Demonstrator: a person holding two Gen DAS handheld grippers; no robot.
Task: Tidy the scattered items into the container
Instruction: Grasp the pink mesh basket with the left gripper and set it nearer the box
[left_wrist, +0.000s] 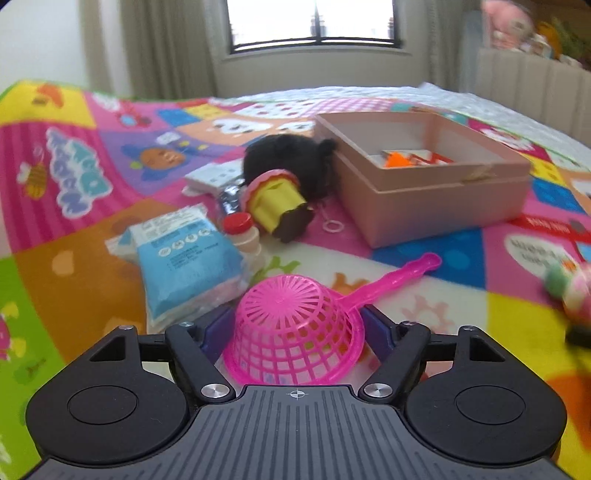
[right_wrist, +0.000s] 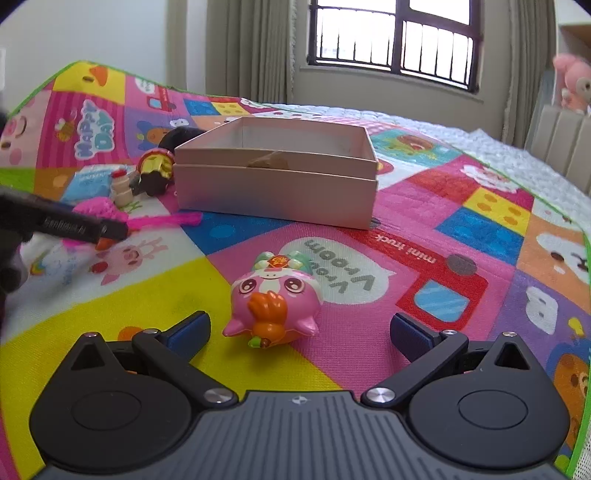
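A pink cardboard box (left_wrist: 436, 192) sits open on the colourful play mat, with an orange and white item (left_wrist: 410, 158) inside; it also shows in the right wrist view (right_wrist: 277, 192). My left gripper (left_wrist: 297, 325) has its jaws around the bowl of a pink plastic strainer (left_wrist: 295, 325) lying upside down; whether the pads press it is unclear. My right gripper (right_wrist: 299, 328) is open, with a pink cartoon toy (right_wrist: 275, 299) lying between its fingers. Beyond the strainer lie a blue packet (left_wrist: 184, 254), a small red-capped bottle (left_wrist: 245, 234), a yellow cupcake toy (left_wrist: 277, 206) and a black furry thing (left_wrist: 291, 158).
The mat (right_wrist: 461, 229) covers a bed, with a white quilt (right_wrist: 498, 144) at the far side. A window and curtains stand behind. The left gripper shows at the left of the right wrist view (right_wrist: 74, 225). A small white ring (left_wrist: 332, 226) lies by the box.
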